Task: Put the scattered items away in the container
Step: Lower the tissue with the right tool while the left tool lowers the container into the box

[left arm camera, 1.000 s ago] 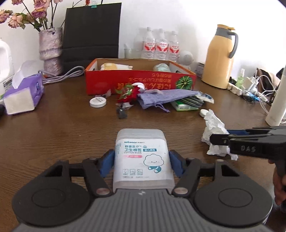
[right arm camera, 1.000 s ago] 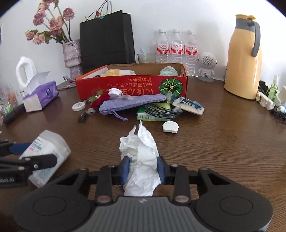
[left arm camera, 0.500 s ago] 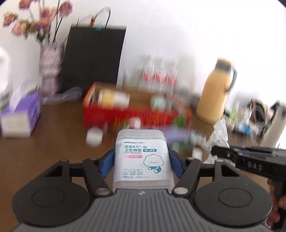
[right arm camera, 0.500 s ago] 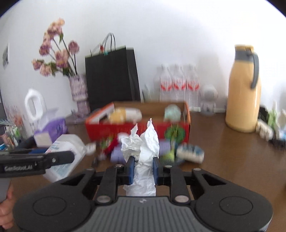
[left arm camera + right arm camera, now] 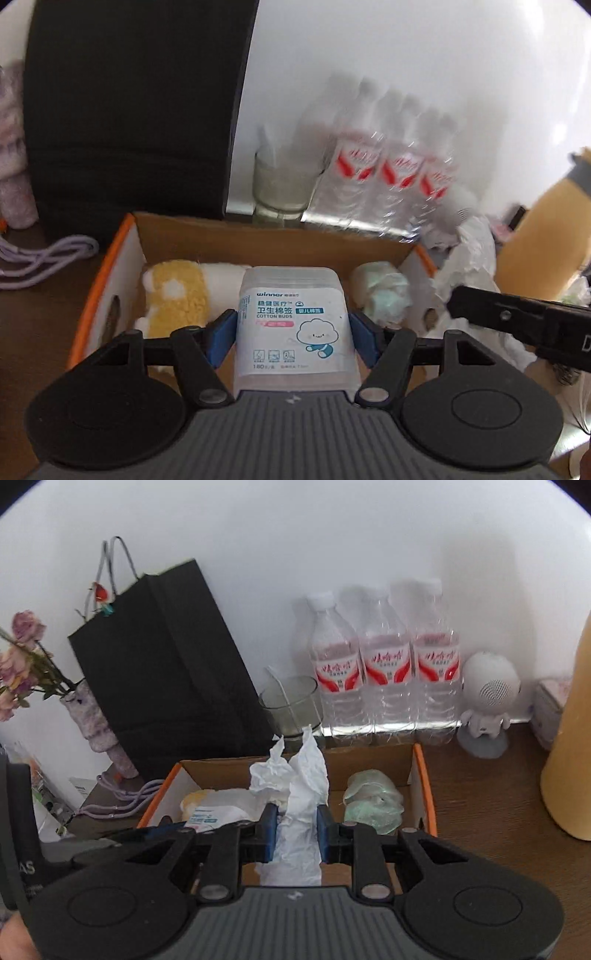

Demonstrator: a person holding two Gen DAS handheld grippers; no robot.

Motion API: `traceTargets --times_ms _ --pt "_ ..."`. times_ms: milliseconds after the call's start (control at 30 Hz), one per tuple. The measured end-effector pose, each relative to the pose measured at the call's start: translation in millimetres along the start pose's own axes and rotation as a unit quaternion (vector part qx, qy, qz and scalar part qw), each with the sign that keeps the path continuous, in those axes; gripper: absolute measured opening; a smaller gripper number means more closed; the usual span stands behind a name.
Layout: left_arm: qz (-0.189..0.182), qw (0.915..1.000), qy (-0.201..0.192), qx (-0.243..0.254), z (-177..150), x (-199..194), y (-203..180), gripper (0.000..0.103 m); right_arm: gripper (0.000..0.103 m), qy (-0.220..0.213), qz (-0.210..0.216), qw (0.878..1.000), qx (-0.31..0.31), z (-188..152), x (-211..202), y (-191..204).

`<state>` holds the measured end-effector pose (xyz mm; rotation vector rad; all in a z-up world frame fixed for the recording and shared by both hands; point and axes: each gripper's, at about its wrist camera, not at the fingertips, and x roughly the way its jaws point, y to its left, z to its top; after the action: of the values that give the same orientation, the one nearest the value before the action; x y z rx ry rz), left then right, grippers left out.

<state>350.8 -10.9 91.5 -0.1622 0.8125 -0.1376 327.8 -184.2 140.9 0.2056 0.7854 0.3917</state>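
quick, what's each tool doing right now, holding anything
Left tool: closed on the cotton buds box.
Right tool: closed on the crumpled tissue.

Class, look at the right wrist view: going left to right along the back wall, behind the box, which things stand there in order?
Dried flowers → black paper bag → glass cup → three water bottles → white round-headed figurine → yellow thermos jug.
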Motion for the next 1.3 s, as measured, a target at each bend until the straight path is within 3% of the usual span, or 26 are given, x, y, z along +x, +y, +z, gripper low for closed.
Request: traceTargets --times_ms 100,167,233,300,333,533,700,733,767,833,900,967,1133,1200,1300 --pt "0.040 0.9991 0.011 0.013 1 29 5 0.072 0.021 0.035 0.003 0.999 0.036 7 46 -13" --pt "0.045 0.9990 -0.002 0.005 -2 35 17 0.087 0.023 0.045 0.000 0.998 0.038 10 70 -16" --pt "0.012 0.9997 0.004 -0.019 -2 38 33 0.088 0.033 0.053 -0.005 0.998 0.036 10 92 -15" --pt "-0.007 0.9989 0.012 -0.045 -1 34 43 0.087 0.059 0.047 -0.020 0.998 0.040 6 107 -15" --pt "-0.010 0.9986 0.011 -0.050 1 33 45 0.087 0.062 0.042 -0.016 0.998 0.048 5 109 -16" --pt "0.002 0.9989 0.009 -0.046 7 10 49 0.088 0.063 0.036 -0.019 0.998 0.043 14 84 -11" --pt "-0.015 0.9980 0.039 -0.048 1 -5 44 0.088 0.076 0.029 -0.048 0.996 0.064 25 37 -15" --pt "-0.005 0.9980 0.049 -0.039 -3 -1 38 0.079 0.076 0.025 -0.048 0.996 0.072 25 29 -16" --pt "0.004 0.9977 0.064 -0.023 -7 3 32 0.061 0.076 0.025 -0.048 0.995 0.081 23 20 -19" --pt "0.019 0.9955 0.091 -0.018 -14 5 28 0.036 0.076 0.033 -0.048 0.995 0.084 17 2 -18" --pt "0.012 0.9961 0.080 -0.034 -16 -11 27 0.047 0.076 0.044 -0.053 0.996 0.062 11 -11 -11" --pt "0.008 0.9980 0.059 -0.022 -15 -36 22 0.075 0.077 0.050 -0.067 0.996 0.032 6 -22 -2" --pt "0.042 0.9987 0.028 -0.008 -12 -94 15 0.084 0.081 0.076 -0.083 0.994 0.000 -7 -47 21" --pt "0.061 0.9976 0.030 -0.011 -17 -107 14 0.088 0.089 0.069 -0.084 0.994 -0.010 -17 -60 28" --pt "0.092 0.9957 0.009 0.003 -35 -134 11 0.091 0.089 0.055 -0.091 0.994 -0.019 -35 -78 38"
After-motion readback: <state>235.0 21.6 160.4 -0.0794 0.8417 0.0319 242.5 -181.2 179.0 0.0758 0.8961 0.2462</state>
